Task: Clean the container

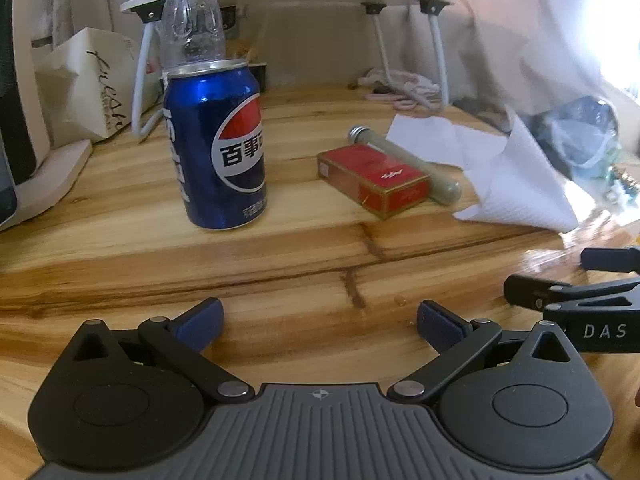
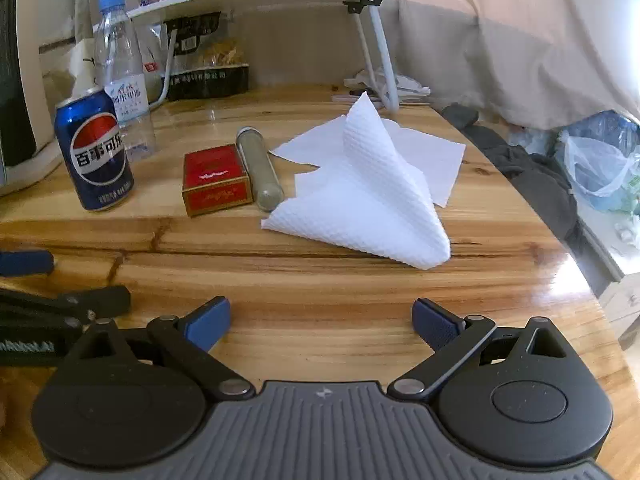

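Pre-grasp stage judged: blue aluminium cola can (image 1: 216, 144) stood upright on wooden tabletop (image 1: 304, 264) w/ white embossed paper towel (image 2: 372, 196) nearby, left gripper (image 1: 320, 322) & right gripper (image 2: 321, 322) both spread wide, nothing held; towel pickup likely needed next.

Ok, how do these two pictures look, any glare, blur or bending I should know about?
Left wrist view: blown-out white glare at the upper right edge, the curtain smeared, the wooden table bowed by the fisheye. Right wrist view: bright sheen on the table's right edge, the paper towel sharp, corners vignetted black.
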